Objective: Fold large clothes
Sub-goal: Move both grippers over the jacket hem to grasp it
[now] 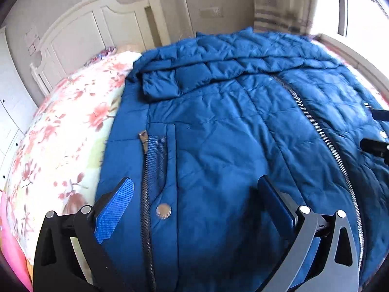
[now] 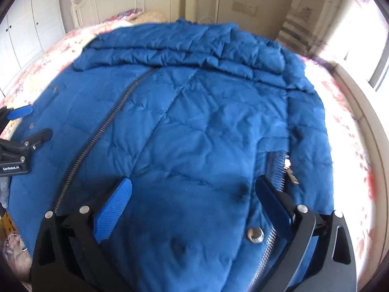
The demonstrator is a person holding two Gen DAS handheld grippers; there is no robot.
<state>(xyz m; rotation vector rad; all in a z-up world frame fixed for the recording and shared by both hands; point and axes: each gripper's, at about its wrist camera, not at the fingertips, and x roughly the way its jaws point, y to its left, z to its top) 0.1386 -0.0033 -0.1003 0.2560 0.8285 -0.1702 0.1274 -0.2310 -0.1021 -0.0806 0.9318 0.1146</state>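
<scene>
Both hand-held grippers (image 1: 192, 209) (image 2: 192, 206) hover spread over the blue jacket (image 1: 231, 126); only the left view shows the headboard (image 1: 92, 24) fully.

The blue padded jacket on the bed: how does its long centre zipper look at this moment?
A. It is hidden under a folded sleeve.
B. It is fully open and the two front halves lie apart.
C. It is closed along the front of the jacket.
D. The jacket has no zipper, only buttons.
C: the centre zipper runs closed down the blue jacket, both front halves joined, while the sleeves lie folded across the top.
</scene>
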